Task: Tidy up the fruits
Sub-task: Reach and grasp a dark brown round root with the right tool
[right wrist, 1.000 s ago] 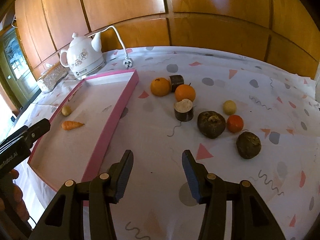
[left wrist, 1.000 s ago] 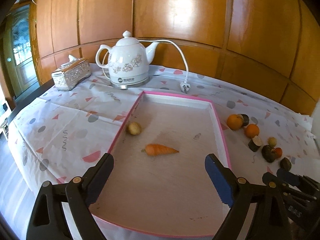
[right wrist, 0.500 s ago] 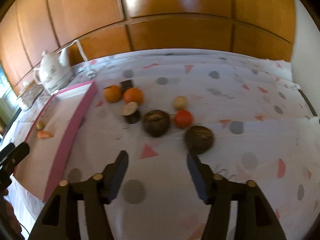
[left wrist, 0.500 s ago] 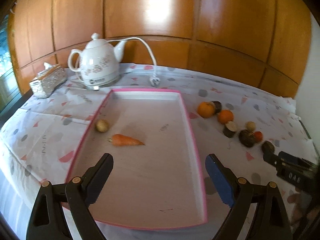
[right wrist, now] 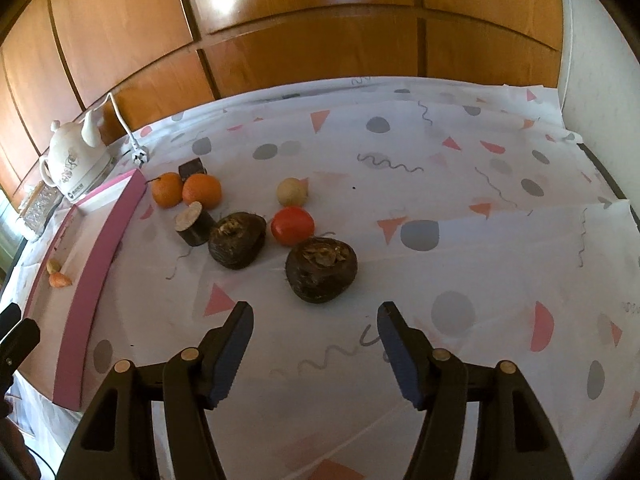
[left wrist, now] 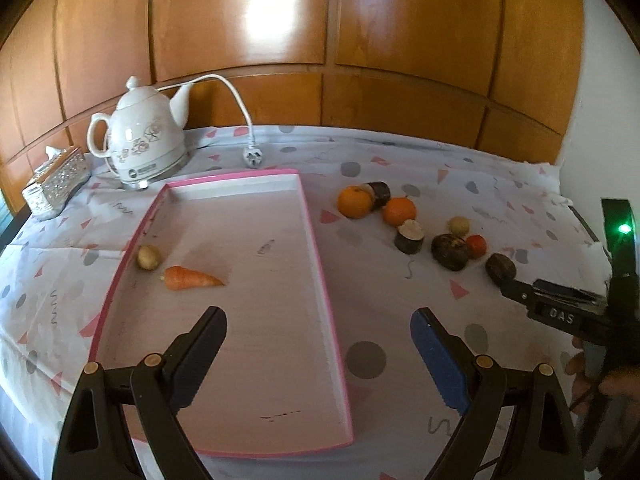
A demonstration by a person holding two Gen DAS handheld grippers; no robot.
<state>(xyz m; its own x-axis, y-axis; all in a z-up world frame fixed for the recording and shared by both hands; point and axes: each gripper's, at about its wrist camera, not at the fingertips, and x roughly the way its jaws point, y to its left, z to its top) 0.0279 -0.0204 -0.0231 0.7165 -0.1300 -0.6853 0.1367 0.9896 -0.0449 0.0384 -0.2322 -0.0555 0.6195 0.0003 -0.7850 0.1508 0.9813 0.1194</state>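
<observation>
Approach step, nothing gripped. Right gripper (right wrist: 316, 322) jaws apart, empty, lined up just short of nearest dark, rough-skinned round root (right wrist: 321, 275), right of shallow pink-rimmed rectangular tray (right wrist: 102, 248). Next, likely: ease forward, straddle root, close gently; lumpy skin should grip well. Left gripper (left wrist: 318, 328) jaws apart, empty, over tray's right rim (left wrist: 320, 276). Inside tray: tapered orange carrot (left wrist: 191, 278), small pale potato (left wrist: 149, 257). Glossy oranges (right wrist: 188, 189), smooth red tomato (right wrist: 292, 225) beyond root.

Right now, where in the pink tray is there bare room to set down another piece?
Most of the pink tray floor is bare: the whole stretch from the carrot to the right wall, and the near end. Only the left wall is occupied, by the carrot and a small potato. The cloth right of the tray is crowded with oranges and dark roots.
</observation>
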